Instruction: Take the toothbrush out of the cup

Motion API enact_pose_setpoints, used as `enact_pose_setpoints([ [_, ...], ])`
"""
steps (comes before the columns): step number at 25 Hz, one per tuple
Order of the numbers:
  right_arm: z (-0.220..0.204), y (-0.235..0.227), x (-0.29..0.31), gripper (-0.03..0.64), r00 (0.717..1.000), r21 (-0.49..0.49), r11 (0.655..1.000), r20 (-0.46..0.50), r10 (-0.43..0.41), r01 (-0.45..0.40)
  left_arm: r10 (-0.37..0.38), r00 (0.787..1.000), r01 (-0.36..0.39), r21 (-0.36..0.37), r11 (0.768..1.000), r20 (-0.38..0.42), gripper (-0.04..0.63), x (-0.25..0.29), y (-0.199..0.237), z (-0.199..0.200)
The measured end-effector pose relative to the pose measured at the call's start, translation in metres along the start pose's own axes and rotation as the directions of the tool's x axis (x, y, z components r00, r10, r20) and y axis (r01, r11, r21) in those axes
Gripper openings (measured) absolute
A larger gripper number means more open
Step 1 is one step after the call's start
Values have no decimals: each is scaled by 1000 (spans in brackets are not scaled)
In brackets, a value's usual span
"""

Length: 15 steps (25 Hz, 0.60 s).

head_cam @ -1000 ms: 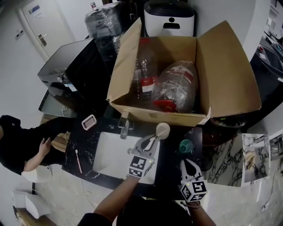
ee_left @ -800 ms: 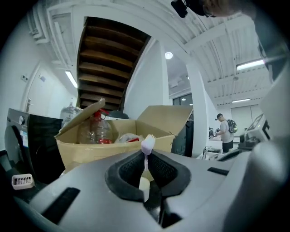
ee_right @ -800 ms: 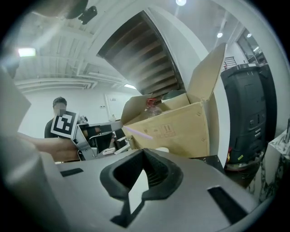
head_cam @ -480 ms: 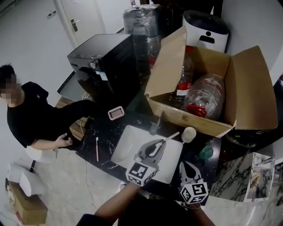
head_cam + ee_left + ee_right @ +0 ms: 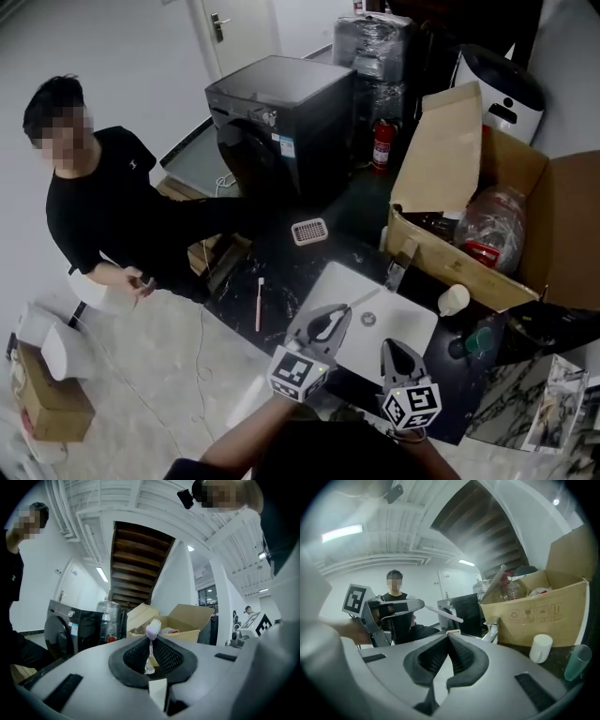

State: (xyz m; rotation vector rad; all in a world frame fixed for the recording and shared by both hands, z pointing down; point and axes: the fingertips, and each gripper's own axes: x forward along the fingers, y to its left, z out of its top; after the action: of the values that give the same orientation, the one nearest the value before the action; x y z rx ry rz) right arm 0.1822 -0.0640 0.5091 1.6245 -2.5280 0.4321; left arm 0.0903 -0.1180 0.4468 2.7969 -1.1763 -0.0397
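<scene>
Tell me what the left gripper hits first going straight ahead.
Likely the open cardboard box: it sits straight beyond the left gripper and the toothbrush it holds. The faucet stands near that line, perhaps below it; depth is unclear.

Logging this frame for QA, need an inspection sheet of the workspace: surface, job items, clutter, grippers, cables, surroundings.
Surface: dark marbled counter with white sink.
Job's things: toothbrush out of the white cup, held over the sink.
Clutter: pink toothbrush, soap dish, green cup, cardboard box.
Grippers: left gripper shut on toothbrush; right gripper shut, empty.
Cables: thin white lead on the floor.
Surroundings: washing machine, seated person.
</scene>
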Motion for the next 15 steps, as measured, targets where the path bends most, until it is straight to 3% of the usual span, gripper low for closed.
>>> enact_pose_setpoints([
  [6,-1,77,53,14,999,-26,999,-36,32,-33,59,998,-59,-20,998,-4,44,-62,81,-3],
  [12,-14,147,98,12,996,-46,998,-85,35,-39,107,993,-110,-50,993,-52,44,-116,157,-34],
  [15,-23,169,112,12,994,-39,999,-107,11,-15,139,984,-137,30,990,-112,44,-128,186,-63],
])
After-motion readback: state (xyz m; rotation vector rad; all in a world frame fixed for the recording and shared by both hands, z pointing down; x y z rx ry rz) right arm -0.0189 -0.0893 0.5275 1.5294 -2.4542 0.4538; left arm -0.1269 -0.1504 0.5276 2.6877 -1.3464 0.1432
